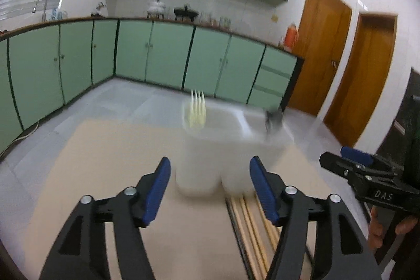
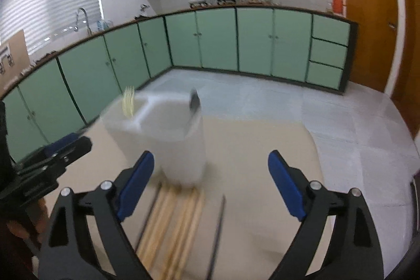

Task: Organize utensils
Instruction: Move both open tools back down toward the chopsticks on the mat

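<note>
A white utensil holder (image 1: 210,146) (image 2: 168,133) stands on the beige table (image 1: 105,175). A pale yellow fork (image 1: 196,109) (image 2: 128,104) sticks up from one compartment and a dark utensil (image 1: 273,120) (image 2: 194,101) from another. Several wooden chopsticks (image 1: 252,227) (image 2: 173,227) and a dark chopstick (image 2: 218,232) lie on the table in front of the holder. My left gripper (image 1: 210,190) is open and empty just before the holder. My right gripper (image 2: 210,188) is open and empty above the chopsticks; it also shows in the left wrist view (image 1: 349,162).
Green cabinets (image 1: 157,57) line the far walls under a counter with pots and a sink tap (image 1: 42,1). Wooden doors (image 1: 323,43) stand at the right. The table edge drops to a grey tiled floor (image 2: 341,122).
</note>
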### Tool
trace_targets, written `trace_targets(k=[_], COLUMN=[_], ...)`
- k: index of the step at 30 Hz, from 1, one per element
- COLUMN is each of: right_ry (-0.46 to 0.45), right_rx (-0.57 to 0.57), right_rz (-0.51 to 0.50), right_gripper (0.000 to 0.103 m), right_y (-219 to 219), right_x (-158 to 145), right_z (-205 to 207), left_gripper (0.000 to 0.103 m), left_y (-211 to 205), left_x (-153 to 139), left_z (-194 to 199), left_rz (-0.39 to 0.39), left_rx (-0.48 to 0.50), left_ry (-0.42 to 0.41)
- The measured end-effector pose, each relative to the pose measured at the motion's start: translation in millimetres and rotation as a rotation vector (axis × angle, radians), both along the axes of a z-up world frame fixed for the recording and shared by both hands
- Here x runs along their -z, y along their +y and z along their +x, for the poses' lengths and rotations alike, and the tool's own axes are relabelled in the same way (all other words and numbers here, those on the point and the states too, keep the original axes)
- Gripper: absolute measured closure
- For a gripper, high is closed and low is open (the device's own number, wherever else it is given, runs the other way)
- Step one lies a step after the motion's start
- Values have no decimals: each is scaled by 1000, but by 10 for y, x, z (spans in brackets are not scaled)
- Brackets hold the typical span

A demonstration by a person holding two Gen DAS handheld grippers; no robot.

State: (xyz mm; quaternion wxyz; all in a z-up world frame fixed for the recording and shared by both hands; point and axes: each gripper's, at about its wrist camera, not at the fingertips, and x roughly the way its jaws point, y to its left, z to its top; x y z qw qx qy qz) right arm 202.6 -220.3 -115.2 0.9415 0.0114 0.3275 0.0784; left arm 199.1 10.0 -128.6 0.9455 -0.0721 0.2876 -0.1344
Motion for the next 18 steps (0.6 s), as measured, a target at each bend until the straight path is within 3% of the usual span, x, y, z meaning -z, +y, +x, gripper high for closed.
trace_targets(k=[7,13,18], right_ry=[88,161,220], right_rx=[50,85,59], right_rz=[-38,-10,-3], right_gripper=[19,33,51], right_y=[-143,-272,-191], right_x=[473,744,889], right_z=[-729,-1234,-1441], left_gripper=[39,39,39], left_y=[-144,-271,-282], left_x=[429,667,774], left_z=[-596,-999,-1153], left_rz=[45,102,133], left_rx=[25,58,61], left_ry=[169,239,275])
